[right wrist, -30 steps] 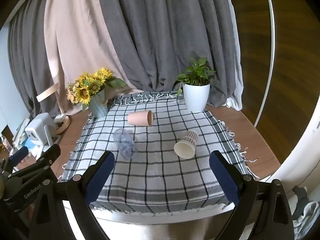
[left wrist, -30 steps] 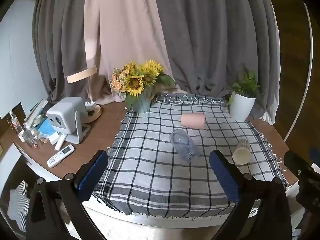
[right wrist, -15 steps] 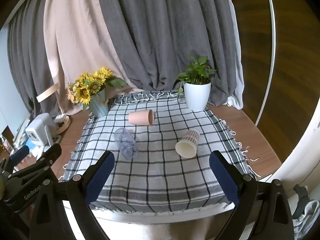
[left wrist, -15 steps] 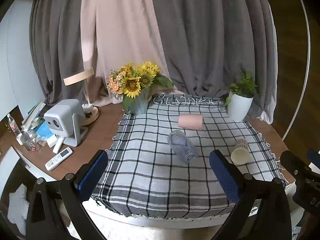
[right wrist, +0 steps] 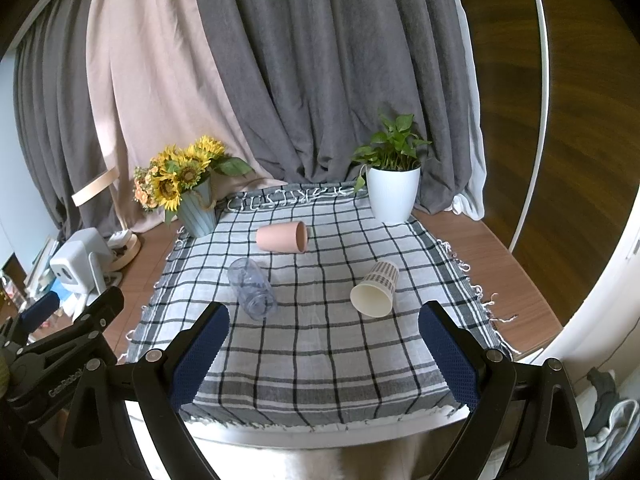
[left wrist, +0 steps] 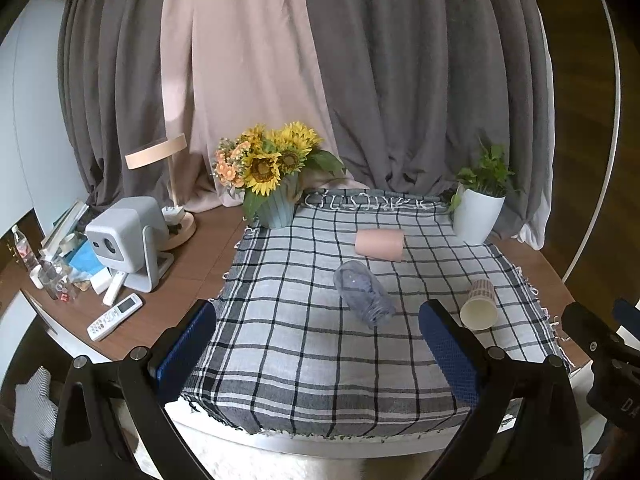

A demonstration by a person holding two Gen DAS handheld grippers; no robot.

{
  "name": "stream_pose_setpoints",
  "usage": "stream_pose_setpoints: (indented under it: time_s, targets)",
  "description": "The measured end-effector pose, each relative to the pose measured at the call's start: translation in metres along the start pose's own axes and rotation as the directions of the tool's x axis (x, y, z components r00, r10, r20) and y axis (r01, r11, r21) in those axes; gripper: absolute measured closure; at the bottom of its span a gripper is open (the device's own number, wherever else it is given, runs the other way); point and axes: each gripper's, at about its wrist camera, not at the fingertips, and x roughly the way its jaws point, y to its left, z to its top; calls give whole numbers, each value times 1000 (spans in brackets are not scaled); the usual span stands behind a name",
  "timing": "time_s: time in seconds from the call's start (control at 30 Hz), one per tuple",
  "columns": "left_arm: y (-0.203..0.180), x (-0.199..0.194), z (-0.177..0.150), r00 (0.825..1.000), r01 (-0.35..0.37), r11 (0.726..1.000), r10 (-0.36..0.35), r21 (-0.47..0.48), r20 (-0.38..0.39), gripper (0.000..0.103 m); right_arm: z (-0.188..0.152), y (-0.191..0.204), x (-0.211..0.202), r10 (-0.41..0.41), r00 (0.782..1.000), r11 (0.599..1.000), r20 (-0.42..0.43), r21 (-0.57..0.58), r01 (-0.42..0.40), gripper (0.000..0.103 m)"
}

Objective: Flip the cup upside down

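Three cups lie on their sides on a checked cloth: a pink cup at the back, a clear plastic cup in the middle, and a striped paper cup on the right, mouth toward me. My left gripper is open and empty, held before the cloth's near edge. My right gripper is open and empty too, at about the same distance. Each gripper shows at the edge of the other's view.
A sunflower vase stands at the cloth's back left and a white plant pot at the back right. A projector, a lamp, a remote and small clutter sit on the left of the wooden table. Curtains hang behind.
Both grippers have drifted slightly back and up from the table; the cups have not moved and the jaws stay open.
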Motion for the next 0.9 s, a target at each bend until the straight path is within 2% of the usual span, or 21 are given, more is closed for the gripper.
stream_pose_setpoints:
  time_s: [0.9]
  targets:
    - [1, 1, -2, 1000, 12, 1000, -12, 3, -3, 0, -1, -1, 1, -1, 1000, 1000, -1, 0, 1, 7]
